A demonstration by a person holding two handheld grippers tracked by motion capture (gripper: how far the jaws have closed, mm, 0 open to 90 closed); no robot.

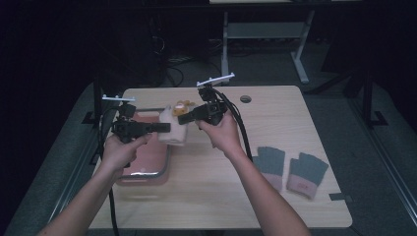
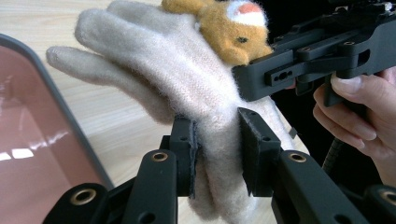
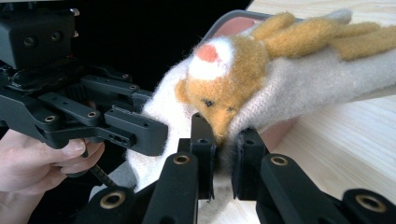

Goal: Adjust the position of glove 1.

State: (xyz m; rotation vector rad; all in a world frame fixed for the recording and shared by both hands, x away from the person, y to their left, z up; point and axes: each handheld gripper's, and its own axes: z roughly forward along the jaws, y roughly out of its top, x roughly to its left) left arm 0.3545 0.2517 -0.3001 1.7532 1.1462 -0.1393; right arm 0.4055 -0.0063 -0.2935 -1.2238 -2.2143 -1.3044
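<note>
glove: cream knitted glove (image 2: 187, 79) with an orange plush animal (image 2: 224, 28) sewn on the back, hanging in the air between both claws, over the counter (image 1: 275, 196) edge of the pink tray (image 1: 147, 162)
glove fingers: pointing away from the person, drooping a little, not touching the counter
left claw (image 2: 217, 154): jaws nearly shut, pinching the glove at the cuff end, fabric bunching between the pads
right claw (image 3: 224, 158): jaws nearly shut, clamping the knit just under the plush animal's face
step in hand: judging it as carrying the glove, both hands sharing the load
doing it well: keeping both pinches tight and moving the hands together so the knit is not stretching or slipping; keeping the plush face out of the pads; lowering flat, fingers first, before letting go
risk: soft wool sliding out if one hand is pulling ahead
tray: pink, grey-rimmed, lying at the left side of the counter, looking empty where it is showing; part is hiding under the left hand
other gloves: pair of grey fingerless gloves (image 1: 290, 169) with pink cuffs lying flat side by side at the right of the counter, well apart from the claws
</note>
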